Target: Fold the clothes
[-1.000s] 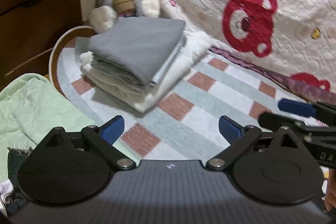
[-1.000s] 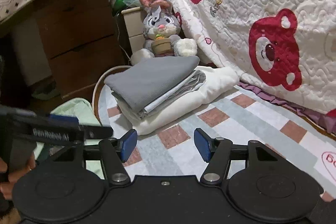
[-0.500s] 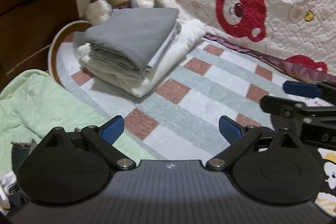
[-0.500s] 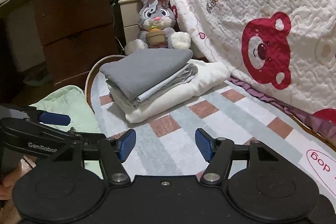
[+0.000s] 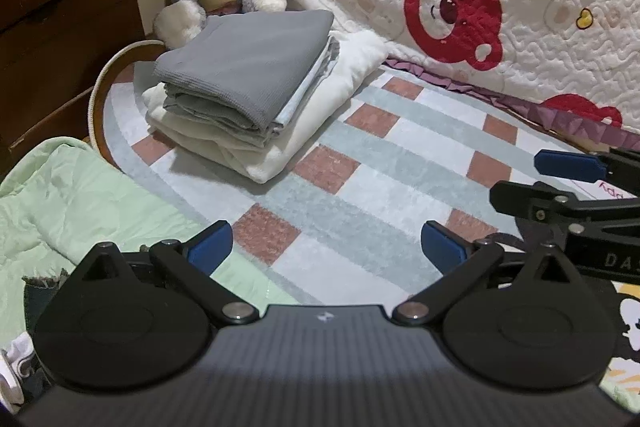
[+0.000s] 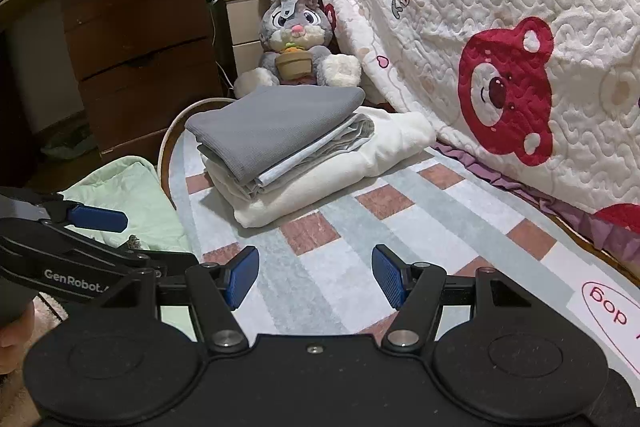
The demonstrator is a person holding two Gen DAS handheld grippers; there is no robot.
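On checkered rug (image 5: 372,187), folded clothes stack (image 5: 256,95) sits, grey piece on top. Left gripper (image 5: 326,245) and right gripper (image 6: 314,277) both spread wide, holding nothing, above rug.

Checked rug (image 6: 404,227) under & ahead of jaws; brown drawers (image 6: 140,39) far left; bear-print quilt (image 6: 500,39) hangs right; plush rabbit (image 6: 296,39) beyond.

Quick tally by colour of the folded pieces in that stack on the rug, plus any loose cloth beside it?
Grey folded: 1
Pale blue-grey folded: 1, possibly more layers
Cream folded: 1
Loose green cloth: 1
Total: 4
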